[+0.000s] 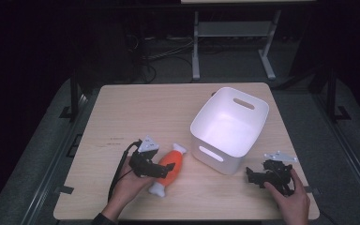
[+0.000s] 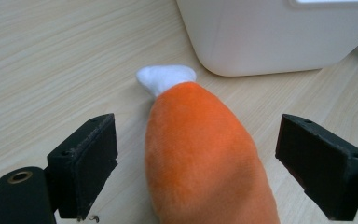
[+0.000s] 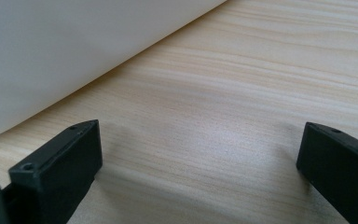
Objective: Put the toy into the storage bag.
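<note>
High view: one toy (image 1: pixel 169 167) between the spread left gripper (image 1: pixel 165 168) jaws, one bin (image 1: pixel 229 129) beside the spread right gripper (image 1: pixel 252 176); left gripper view adds visible gaps.

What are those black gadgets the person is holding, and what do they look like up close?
Two handheld grippers, left and right. Each is matte black with two blocky fingers showing small screw holes, and a grey three-cornered plate on top. A black cable trails from the left one.
</note>
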`<state>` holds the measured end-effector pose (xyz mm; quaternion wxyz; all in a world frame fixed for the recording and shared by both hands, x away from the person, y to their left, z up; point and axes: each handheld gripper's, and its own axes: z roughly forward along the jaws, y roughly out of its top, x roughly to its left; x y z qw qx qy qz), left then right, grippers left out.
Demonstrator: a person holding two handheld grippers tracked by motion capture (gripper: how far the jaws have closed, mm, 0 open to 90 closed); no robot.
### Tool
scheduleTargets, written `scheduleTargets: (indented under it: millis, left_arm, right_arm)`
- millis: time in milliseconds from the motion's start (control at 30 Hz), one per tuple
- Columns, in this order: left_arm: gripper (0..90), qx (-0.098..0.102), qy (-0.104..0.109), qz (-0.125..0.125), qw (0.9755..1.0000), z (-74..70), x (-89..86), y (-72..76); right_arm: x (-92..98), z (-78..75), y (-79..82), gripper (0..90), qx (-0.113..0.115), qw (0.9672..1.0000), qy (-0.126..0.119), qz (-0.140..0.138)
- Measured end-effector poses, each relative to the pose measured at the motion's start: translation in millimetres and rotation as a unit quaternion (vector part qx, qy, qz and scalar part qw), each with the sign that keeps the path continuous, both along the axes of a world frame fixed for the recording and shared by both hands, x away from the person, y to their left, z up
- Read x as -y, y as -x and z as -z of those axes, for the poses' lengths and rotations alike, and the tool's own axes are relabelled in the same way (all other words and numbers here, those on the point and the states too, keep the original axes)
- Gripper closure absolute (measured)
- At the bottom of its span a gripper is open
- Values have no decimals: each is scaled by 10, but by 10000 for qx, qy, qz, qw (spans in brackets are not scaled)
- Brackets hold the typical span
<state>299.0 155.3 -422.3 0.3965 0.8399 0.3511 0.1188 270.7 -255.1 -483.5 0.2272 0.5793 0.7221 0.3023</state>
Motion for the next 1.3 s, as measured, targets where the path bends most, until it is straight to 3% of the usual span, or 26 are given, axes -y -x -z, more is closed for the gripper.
scheduleTargets:
  millis: [533, 967, 1300]
  left_arm:
    - [119, 1, -382, -71, 9992, 124, 211, 19]
    - [119, 12, -682, -93, 9976, 238, 259, 29]
    - [119, -115, -838, -61, 9964, 300, 267, 22]
  right_arm:
    - [0, 0, 0, 0, -1, 10000, 0, 0]
    - [0, 0, 0, 0, -1, 10000, 0, 0]
    - [0, 0, 0, 0, -1, 10000, 1, 0]
